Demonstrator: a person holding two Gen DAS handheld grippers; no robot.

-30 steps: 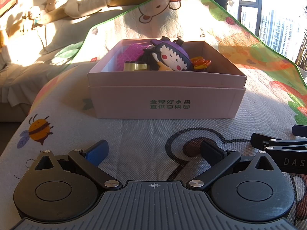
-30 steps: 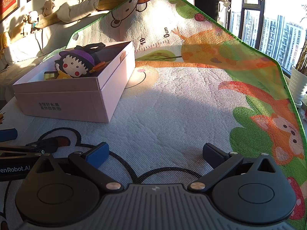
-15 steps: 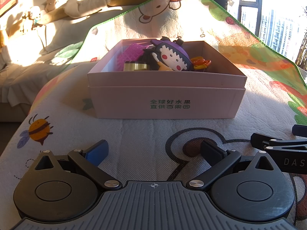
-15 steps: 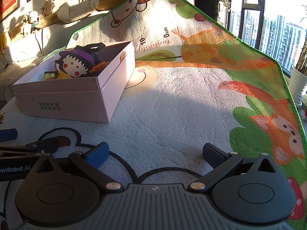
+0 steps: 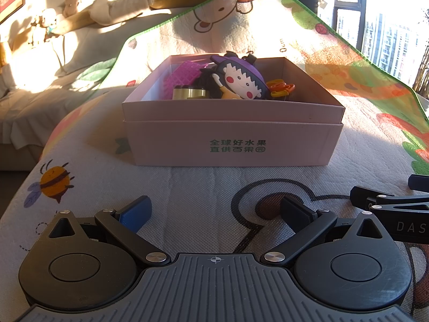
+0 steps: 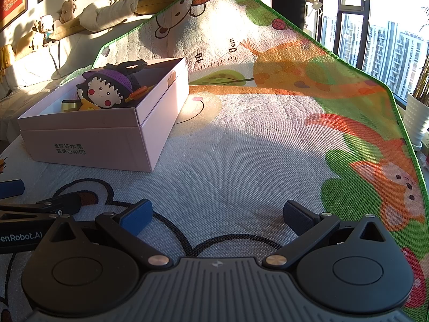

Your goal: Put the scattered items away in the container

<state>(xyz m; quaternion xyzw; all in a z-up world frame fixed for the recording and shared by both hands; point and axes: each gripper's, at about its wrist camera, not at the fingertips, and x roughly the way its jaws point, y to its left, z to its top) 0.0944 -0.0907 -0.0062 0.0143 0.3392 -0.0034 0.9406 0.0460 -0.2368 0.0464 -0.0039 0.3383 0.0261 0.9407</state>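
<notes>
Sunlit cartoon play mat (image 6: 241, 161) underfoot. Left tool (image 5: 214, 214) and right tool (image 6: 217, 214) both spread wide, empty, resting low. Pink box (image 5: 233, 139) ahead of left tool, holding doll (image 5: 241, 80), purple comb (image 5: 182, 76). No strays visible; tidying looks finished. Next: scan the mat.

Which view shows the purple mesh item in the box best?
The left wrist view: the purple mesh item stands clear at the pink box's back left. In the right wrist view the cartoon doll appears to hide it entirely.
</notes>
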